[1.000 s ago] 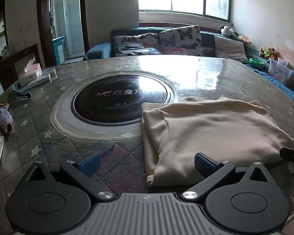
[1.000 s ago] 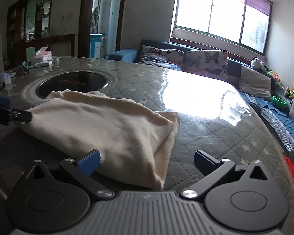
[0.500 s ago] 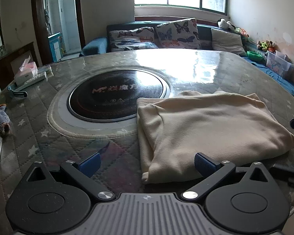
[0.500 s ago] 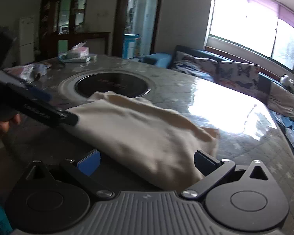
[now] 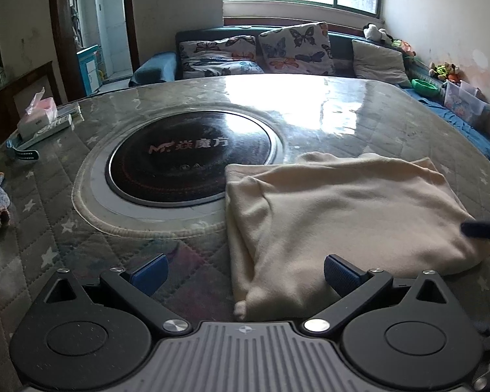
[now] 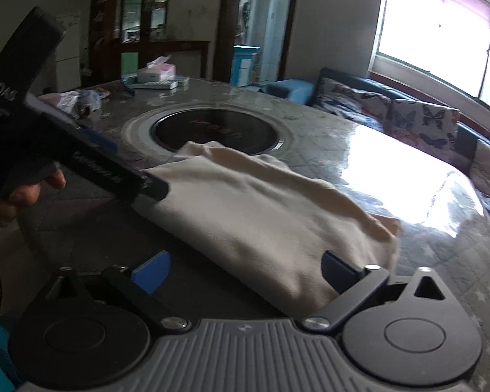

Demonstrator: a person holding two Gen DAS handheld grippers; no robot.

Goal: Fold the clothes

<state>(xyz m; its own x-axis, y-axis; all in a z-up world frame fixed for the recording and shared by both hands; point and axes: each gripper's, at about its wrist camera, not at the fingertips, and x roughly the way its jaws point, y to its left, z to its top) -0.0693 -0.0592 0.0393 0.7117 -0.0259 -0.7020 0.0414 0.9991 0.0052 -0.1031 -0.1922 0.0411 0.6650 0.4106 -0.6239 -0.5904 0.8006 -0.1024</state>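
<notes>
Folded cream garment (image 5: 339, 215) on quilted table (image 5: 359, 130), near corner between spread pads of left gripper (image 5: 243, 272), unpressed. Right gripper (image 6: 245, 271) closing, garment's edge between its pads, not yet gripped.

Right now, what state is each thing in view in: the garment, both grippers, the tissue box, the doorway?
Cream garment: folded, lying flat on the table, partly over the cooktop rim.
Left gripper: open, garment's near edge between its fingers, not pinched.
Right gripper: jaws closing, garment corner between them, not yet pinched.
Tissue box: open, tissue sticking up.
Cooktop: bare, nothing glowing.
Doorway: open.
</notes>
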